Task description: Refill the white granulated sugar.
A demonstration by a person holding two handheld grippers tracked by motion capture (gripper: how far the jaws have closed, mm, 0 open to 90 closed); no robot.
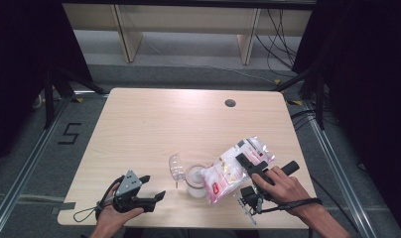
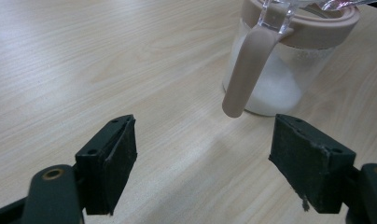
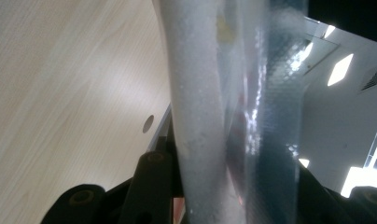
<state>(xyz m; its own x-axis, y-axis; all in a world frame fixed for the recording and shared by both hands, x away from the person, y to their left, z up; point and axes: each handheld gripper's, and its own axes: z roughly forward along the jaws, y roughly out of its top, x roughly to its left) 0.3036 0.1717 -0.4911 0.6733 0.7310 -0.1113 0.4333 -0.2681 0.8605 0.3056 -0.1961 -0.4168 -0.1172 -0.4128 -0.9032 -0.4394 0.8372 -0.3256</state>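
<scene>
A clear jar [image 1: 195,181] with a beige rim and handle stands near the table's front edge, white powder in its bottom; its clear flip lid [image 1: 176,166] is swung open to the left. My right gripper [image 1: 249,163] is shut on a plastic bag of white granules [image 1: 232,171], tilted with its lower end over the jar's mouth. In the right gripper view the bag [image 3: 200,116] is pinched between the jaws of that gripper [image 3: 224,186]. My left gripper [image 1: 155,186] rests open on the table left of the jar. In the left gripper view the jar [image 2: 280,70] stands beyond the gripper's [image 2: 203,154] empty jaws.
The wooden table [image 1: 139,124] has a round cable hole [image 1: 230,103] at its far right. Dark curtains flank the table, and cables lie on the floor to the right.
</scene>
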